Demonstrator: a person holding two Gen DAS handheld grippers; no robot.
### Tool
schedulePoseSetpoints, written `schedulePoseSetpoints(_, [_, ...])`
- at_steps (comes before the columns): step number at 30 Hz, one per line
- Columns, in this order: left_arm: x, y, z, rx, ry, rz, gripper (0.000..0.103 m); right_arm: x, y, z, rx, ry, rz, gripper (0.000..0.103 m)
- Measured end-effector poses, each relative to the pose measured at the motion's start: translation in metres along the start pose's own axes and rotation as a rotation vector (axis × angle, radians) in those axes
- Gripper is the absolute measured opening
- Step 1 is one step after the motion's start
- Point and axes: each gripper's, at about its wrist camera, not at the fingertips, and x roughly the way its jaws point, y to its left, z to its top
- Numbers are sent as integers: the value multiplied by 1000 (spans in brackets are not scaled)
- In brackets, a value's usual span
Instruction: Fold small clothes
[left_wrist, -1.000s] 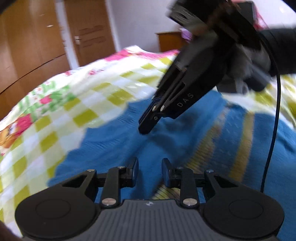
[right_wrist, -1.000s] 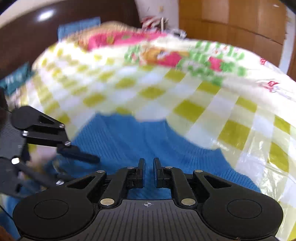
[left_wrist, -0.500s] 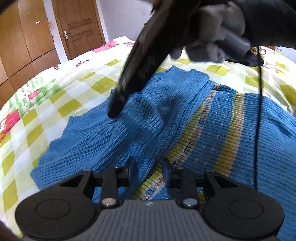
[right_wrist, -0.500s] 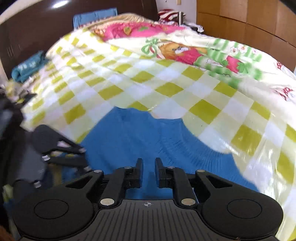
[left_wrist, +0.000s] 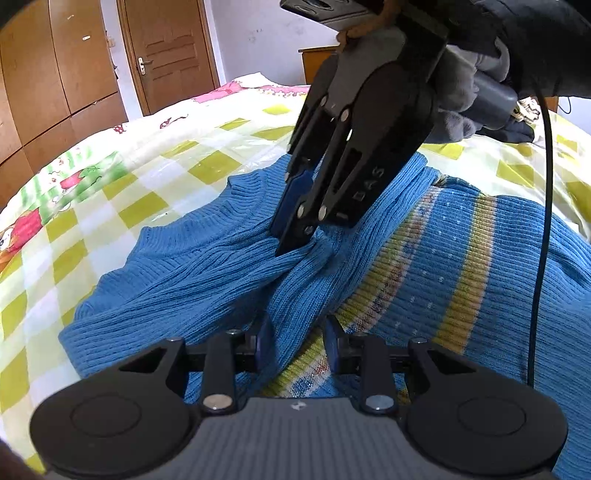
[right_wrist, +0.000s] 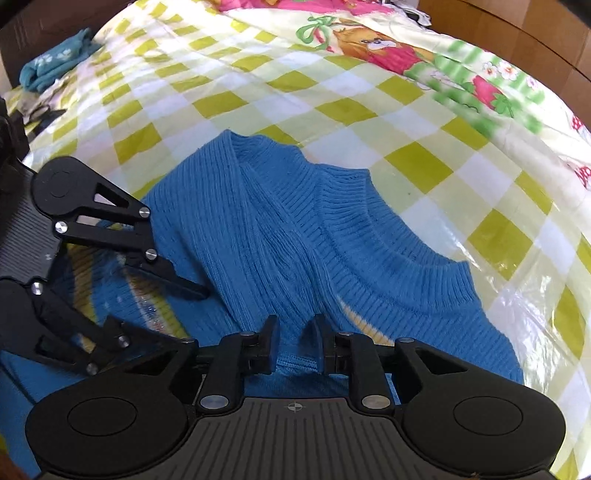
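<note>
While the right gripper (right_wrist: 293, 345) jaws are opening off the sleeve (left_wrist: 207, 280), laid across the blue sweater (right_wrist: 388, 254) on the bed (right_wrist: 258, 92), no fabric should be dragged. Left gripper (left_wrist: 299, 345) jaws are part-spread over a ridge; a pinch cannot be told.

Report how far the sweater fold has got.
Done: one blue sleeve lies folded over the sweater front. In hand: the right gripper, jaws opening, sits on that bunched sleeve; the left gripper straddles fabric. Left: the remaining folds, not yet visible.
</note>
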Motion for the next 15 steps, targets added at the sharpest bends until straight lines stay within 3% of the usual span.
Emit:
schedulePoseSetpoints(6, [1, 2, 0, -15, -2, -4, 43, 9, -3, 4, 3, -2, 26, 26])
schedulePoseSetpoints(9, [0, 2, -1, -21, -6, -4, 43, 8, -2, 7, 23, -17, 21, 6])
schedulePoseSetpoints(15, [1, 4, -1, -34, -10, -2, 43, 2, -12, 14, 90, -75, -91, 0])
